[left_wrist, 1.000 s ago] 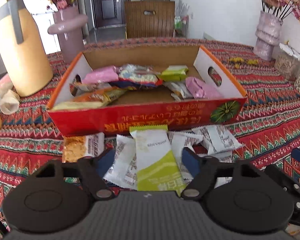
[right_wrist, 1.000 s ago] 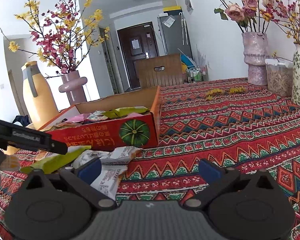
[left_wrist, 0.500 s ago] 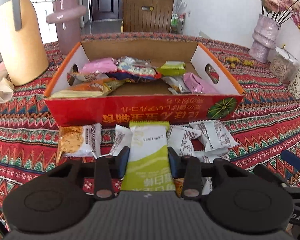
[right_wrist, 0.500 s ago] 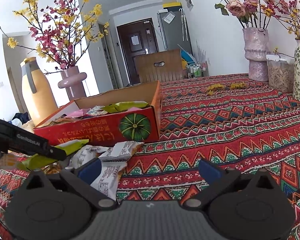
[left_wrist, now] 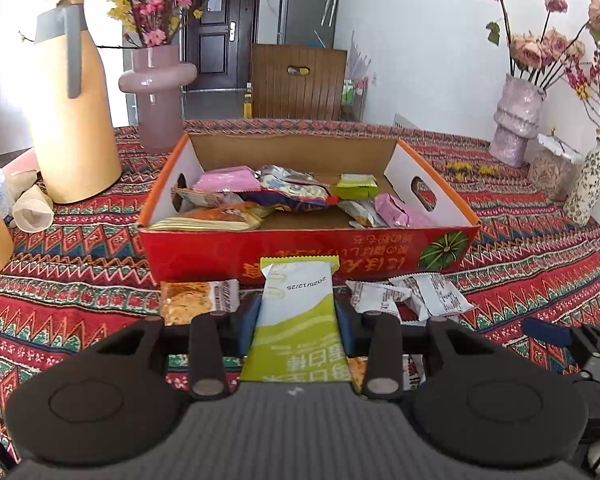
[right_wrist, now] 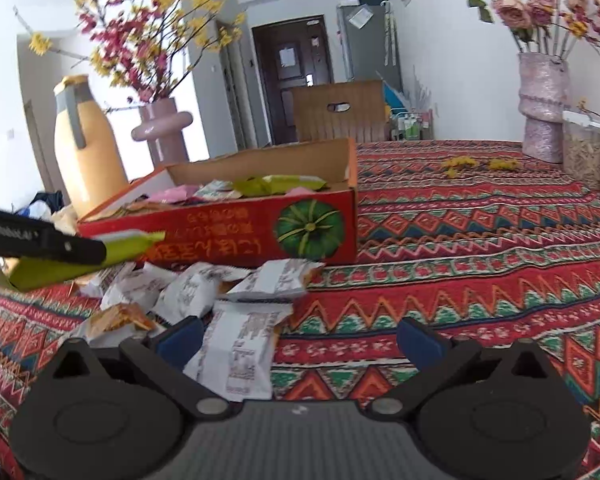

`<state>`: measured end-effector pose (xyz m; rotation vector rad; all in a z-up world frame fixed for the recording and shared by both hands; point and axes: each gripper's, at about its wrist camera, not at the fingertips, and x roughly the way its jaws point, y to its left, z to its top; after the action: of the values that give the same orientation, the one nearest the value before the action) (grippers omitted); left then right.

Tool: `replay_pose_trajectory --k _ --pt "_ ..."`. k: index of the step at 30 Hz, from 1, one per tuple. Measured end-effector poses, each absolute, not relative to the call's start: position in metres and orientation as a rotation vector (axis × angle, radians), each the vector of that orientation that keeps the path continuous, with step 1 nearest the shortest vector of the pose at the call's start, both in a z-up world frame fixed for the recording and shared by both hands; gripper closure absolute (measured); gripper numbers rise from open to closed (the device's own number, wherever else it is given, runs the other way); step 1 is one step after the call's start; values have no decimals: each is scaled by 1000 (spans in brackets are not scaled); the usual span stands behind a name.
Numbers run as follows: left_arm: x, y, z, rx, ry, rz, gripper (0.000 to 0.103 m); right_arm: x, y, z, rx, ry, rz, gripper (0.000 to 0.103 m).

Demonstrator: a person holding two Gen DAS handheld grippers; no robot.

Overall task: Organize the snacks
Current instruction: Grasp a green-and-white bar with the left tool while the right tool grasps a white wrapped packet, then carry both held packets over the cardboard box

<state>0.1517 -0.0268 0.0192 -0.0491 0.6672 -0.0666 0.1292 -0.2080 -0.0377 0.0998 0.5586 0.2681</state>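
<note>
The left gripper (left_wrist: pixel 296 314) is pinching a green-and-white snack bar (left_wrist: pixel 296 312) between its fingers (left_wrist: pixel 249 316), which have just been closing on it. The bar is being held clear of the counter (left_wrist: pixel 540 256), just in front of the red cardboard tray (left_wrist: pixel 300 246), which is already holding several packets. The step in hand looks like carrying this bar to the tray. The next move is calling for lifting it over the near wall, then releasing it inside. The right gripper (right_wrist: pixel 300 340) is hovering with fingers spread over a white wrapped snack (right_wrist: pixel 242 354), one of a loose pile lying beside the tray.
</note>
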Motion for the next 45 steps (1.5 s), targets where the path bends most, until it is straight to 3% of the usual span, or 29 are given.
replay_pose_trajectory --k 4,6,16,18,21,45 --pt "147 -19 19 -61 652 -68 63 137 -194 -38 68 587 281 12" --pt "145 -16 18 -64 647 -69 63 141 -188 -39 59 604 286 22" --pt "139 -5 15 -93 638 -92 63 154 -167 -46 15 658 263 42" --pt "139 -5 15 -96 636 -97 63 151 -166 -46 -10 652 251 55" --pt "137 -5 15 -99 635 -104 63 147 -166 -46 -28 643 254 61" --pt "128 -2 43 -110 537 -102 63 108 -180 1 -19 459 263 63"
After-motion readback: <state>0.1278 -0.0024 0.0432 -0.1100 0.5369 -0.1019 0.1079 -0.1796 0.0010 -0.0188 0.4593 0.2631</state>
